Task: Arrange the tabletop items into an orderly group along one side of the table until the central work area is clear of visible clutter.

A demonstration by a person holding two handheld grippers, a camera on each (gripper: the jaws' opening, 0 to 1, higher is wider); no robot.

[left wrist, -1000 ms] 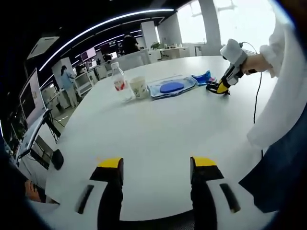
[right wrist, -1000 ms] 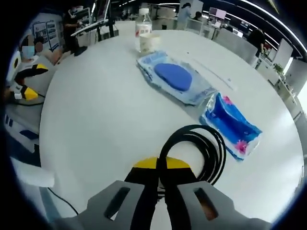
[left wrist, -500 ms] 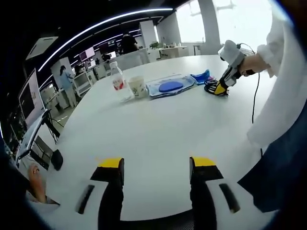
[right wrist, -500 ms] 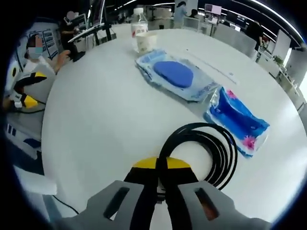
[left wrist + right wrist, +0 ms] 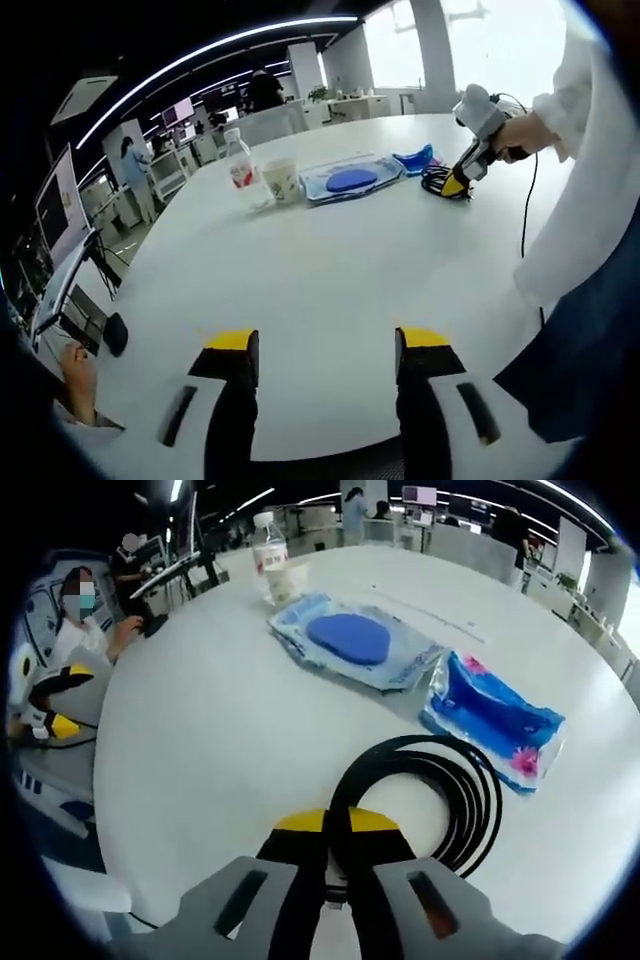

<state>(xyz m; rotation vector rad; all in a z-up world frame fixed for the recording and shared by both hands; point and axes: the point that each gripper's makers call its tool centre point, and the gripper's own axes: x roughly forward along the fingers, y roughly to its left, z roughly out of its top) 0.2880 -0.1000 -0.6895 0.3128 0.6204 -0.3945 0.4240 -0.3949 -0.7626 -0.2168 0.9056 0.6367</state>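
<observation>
Right gripper view puts your right gripper (image 5: 336, 825) low over the white table (image 5: 200, 730), its yellow-tipped jaws pressed together on the near edge of the coiled black cable (image 5: 430, 800). The coil fans out from the tips, ahead and toward the right of this view, lying flat on the tabletop. Just beyond the coil sits the blue tissue pack (image 5: 492, 718), close to the outermost loop; whether they touch cannot be told. Farther on lies the clear pouch with a blue oval inside (image 5: 350, 642), and past that the water bottle (image 5: 267, 548) stands upright with the paper cup just beside it. At the left edge of this view your left gripper (image 5: 45, 698) hangs off the table's rim, well apart from everything on it.

Left gripper view shows your left gripper (image 5: 328, 345) with jaws spread wide and nothing between them, hovering above bare tabletop near the table (image 5: 330, 270) edge. Across the table the items form a row: water bottle (image 5: 238, 170), paper cup (image 5: 280, 181), clear pouch with a blue oval inside (image 5: 350, 180), blue tissue pack (image 5: 416, 158), then the coiled black cable (image 5: 436, 181) under your right gripper (image 5: 458, 184), which your hand (image 5: 520, 135) tilts down at the coil.
</observation>
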